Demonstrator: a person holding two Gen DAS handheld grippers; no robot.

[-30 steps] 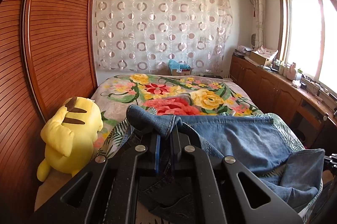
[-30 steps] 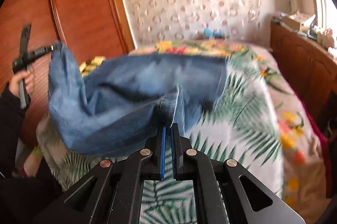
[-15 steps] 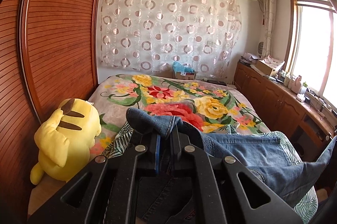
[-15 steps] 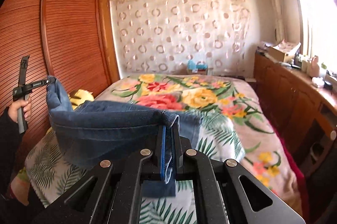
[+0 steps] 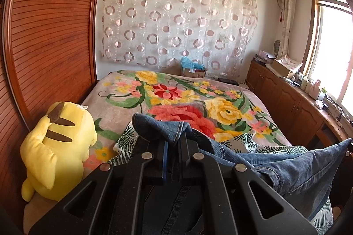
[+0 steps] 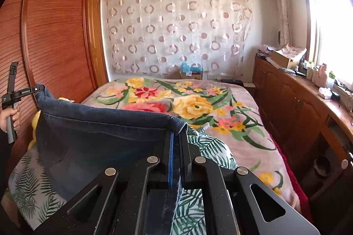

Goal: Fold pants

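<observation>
Blue denim pants [image 6: 99, 137] hang stretched between my two grippers above the near end of the bed. My left gripper [image 5: 174, 142] is shut on one corner of the pants [image 5: 286, 168], which trail down and to the right. My right gripper [image 6: 176, 137] is shut on the other corner; the top edge of the fabric runs left from it to the left gripper [image 6: 33, 90], held in a hand at the left edge. The lower part of the pants is hidden behind the gripper bodies.
A bed with a floral blanket [image 6: 198, 102] and a palm-leaf sheet [image 6: 209, 146] lies below. A yellow plush toy [image 5: 57, 146] sits at the bed's left against a wooden wardrobe [image 5: 48, 36]. Wooden cabinets [image 6: 297, 107] with clutter line the right wall under the window.
Both grippers have lifted the pants up off the bed and pulled the top edge taut. The views have tilted upward toward the curtain wall.
</observation>
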